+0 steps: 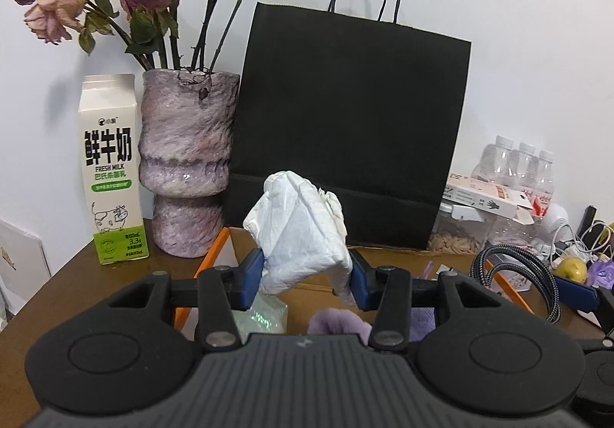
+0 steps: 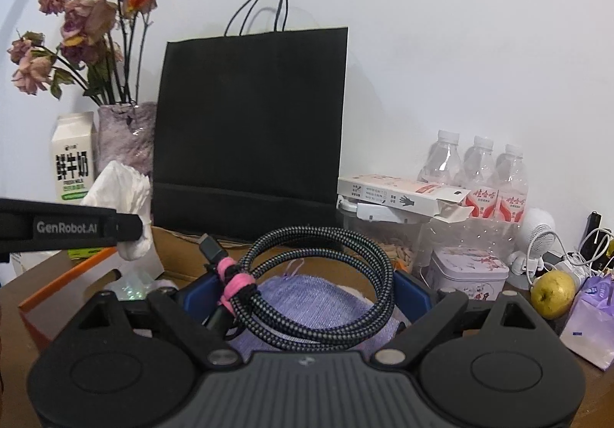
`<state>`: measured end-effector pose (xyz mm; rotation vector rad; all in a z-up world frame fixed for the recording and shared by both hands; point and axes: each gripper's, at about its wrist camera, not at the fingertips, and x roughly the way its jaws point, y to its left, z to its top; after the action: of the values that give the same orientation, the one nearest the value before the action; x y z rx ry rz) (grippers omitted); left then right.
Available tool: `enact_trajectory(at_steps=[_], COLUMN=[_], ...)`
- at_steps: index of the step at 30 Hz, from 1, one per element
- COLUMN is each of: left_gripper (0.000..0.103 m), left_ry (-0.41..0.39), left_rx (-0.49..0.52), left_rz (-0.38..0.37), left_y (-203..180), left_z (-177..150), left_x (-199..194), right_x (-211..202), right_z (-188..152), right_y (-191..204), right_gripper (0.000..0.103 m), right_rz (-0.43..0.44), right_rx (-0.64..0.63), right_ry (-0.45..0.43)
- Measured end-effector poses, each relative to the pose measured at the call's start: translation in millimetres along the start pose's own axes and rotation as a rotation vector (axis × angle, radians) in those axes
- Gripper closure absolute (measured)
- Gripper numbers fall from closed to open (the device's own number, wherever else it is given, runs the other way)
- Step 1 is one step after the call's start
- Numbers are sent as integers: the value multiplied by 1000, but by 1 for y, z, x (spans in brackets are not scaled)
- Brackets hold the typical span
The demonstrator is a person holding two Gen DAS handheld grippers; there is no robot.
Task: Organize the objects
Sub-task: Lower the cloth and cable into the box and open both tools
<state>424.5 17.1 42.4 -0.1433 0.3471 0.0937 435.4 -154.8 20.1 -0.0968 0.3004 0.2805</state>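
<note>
White crumpled tissue (image 1: 303, 232) sits pinched between the blue pads of our left gripper (image 1: 307, 276), its bulk rising above the jaws and one tail drooping below them. Our right gripper (image 2: 291, 293) clamps a coiled braided cable (image 2: 314, 282), bound with a pink tie, its loops lying across the jaws and bulging upward. Both loads are lifted clear of the wooden tabletop (image 1: 76, 286).

Directly below and ahead of both grippers lies an open cardboard box (image 1: 383, 259) with orange-edged flaps; inside it we glimpse a lilac knitted cloth (image 2: 307, 297) and something shiny in clear wrap. The box is the likeliest place for these things, so we judge the coming move to be a short forward-and-down carry. The left gripper hangs toward the box's left flap, the right gripper toward its middle, side by side and near each other.

Behind the box, against a plain white wall, stands a tall black paper bag (image 1: 349, 129). At the tabletop's back left corner are a milk carton (image 1: 111, 175) and a mottled purple vase (image 1: 188, 163) of dried roses. Toward the right edge cluster water bottles (image 2: 479, 175), a flat white packet, a floral tin, a yellow-green fruit (image 2: 552, 293) and tangled white leads.
</note>
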Motion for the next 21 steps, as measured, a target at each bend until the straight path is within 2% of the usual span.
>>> enact_trajectory(at_steps=[3, 5, 6, 7, 9, 13, 21], left_gripper=[50, 32, 14, 0, 0, 0, 0], left_ry=[9, 5, 2, 0, -15, 24, 54], left_rx=[13, 14, 15, 15, 16, 14, 32], left_rz=[-1, 8, 12, 18, 29, 16, 38], left_y=[-2, -2, -2, -1, 0, 2, 4], left_z=[3, 5, 5, 5, 5, 5, 4], left_x=[11, 15, 17, 18, 18, 21, 19], right_x=[14, 25, 30, 35, 36, 32, 27], right_z=[1, 1, 0, 0, -2, -1, -1], right_y=[-1, -3, -5, -6, -7, -8, -10], right_gripper=[9, 8, 8, 5, 0, 0, 0], right_rz=[-6, 4, 10, 16, 11, 13, 28], right_rx=[1, 17, 26, 35, 39, 42, 52], right_ry=[22, 51, 67, 82, 85, 72, 86])
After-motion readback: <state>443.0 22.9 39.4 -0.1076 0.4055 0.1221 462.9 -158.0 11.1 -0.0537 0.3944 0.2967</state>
